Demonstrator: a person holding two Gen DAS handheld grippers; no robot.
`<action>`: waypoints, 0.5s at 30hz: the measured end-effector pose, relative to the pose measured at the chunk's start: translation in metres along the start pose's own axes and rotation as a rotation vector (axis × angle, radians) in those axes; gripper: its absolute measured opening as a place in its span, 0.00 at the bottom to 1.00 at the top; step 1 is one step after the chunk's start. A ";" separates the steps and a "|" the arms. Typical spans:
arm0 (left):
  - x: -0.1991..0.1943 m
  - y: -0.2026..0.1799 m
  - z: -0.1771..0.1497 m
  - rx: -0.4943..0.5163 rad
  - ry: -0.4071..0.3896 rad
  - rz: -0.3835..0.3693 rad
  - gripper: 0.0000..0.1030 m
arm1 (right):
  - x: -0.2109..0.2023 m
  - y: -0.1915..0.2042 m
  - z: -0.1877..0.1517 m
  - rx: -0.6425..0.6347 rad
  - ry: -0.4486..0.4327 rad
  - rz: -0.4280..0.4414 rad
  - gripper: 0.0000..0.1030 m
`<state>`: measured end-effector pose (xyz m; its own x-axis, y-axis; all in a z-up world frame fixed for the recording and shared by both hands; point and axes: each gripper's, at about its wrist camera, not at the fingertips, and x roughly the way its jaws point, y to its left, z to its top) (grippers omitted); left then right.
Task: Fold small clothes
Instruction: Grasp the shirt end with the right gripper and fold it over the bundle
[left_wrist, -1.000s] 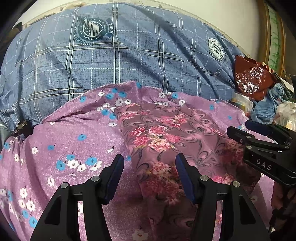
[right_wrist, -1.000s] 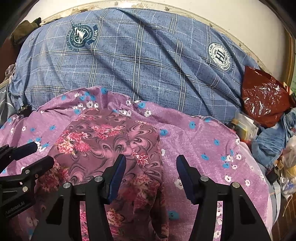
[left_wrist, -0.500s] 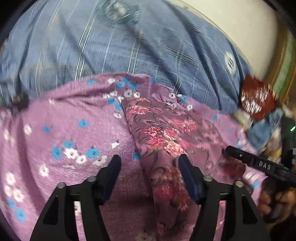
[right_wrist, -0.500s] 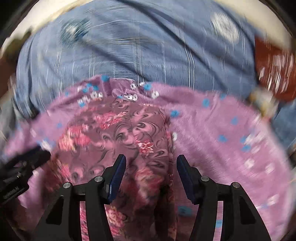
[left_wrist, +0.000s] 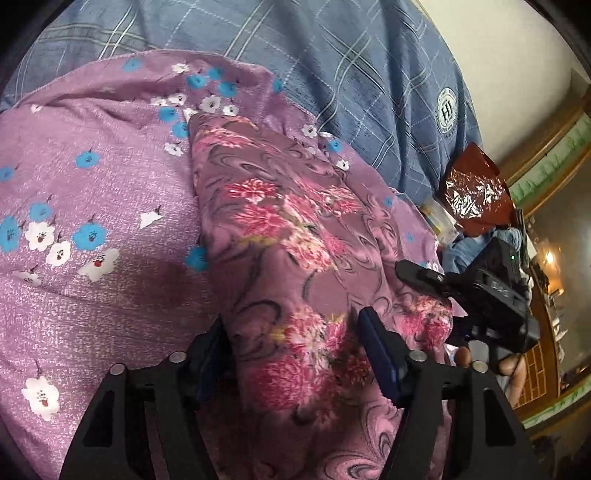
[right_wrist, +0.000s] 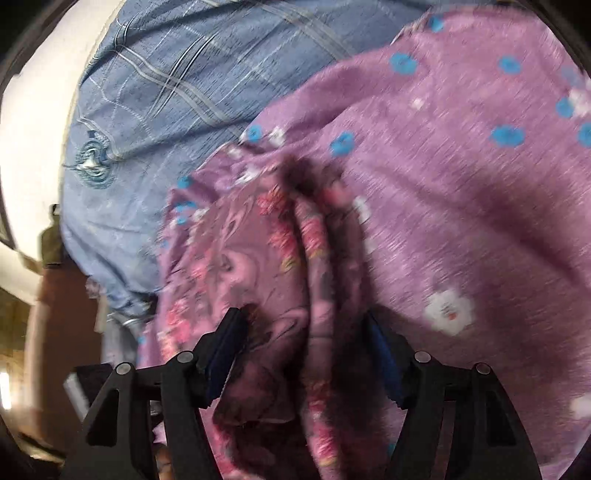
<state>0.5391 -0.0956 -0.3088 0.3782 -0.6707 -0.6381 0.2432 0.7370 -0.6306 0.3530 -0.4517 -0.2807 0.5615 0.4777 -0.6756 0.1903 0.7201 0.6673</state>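
Observation:
A mauve garment with pink flowers and dark swirls (left_wrist: 295, 236) lies in a long folded strip on a purple flowered sheet (left_wrist: 92, 177). My left gripper (left_wrist: 291, 339) is open, low over the garment's near end, its fingers either side of the cloth. My right gripper (right_wrist: 303, 332) is open too, astride the garment's bunched edge (right_wrist: 314, 258); that view is blurred. It also shows in the left wrist view (left_wrist: 424, 273) at the garment's right edge.
A blue plaid blanket (left_wrist: 351, 74) lies behind the sheet. A dark red plastic bag (left_wrist: 476, 192) and blue cloth (left_wrist: 472, 247) sit at the right, beside a wooden frame (left_wrist: 546, 147). A white wall (right_wrist: 33, 147) is at the left of the right wrist view.
Both grippers have dropped lower and closer onto the garment's near end. The right wrist view has swung round and tilted. Both stay open.

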 end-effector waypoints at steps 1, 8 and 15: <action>0.001 -0.001 0.001 0.008 -0.004 0.003 0.53 | 0.005 0.005 -0.003 -0.015 0.042 0.024 0.67; 0.000 -0.006 0.001 0.015 -0.046 0.020 0.28 | 0.017 0.040 -0.020 -0.160 0.035 -0.109 0.48; -0.027 -0.030 -0.009 0.090 -0.107 0.039 0.24 | -0.012 0.072 -0.034 -0.303 -0.122 -0.172 0.16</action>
<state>0.5132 -0.1001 -0.2762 0.4808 -0.6322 -0.6076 0.3039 0.7701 -0.5609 0.3332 -0.3881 -0.2352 0.6376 0.2866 -0.7151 0.0529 0.9097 0.4118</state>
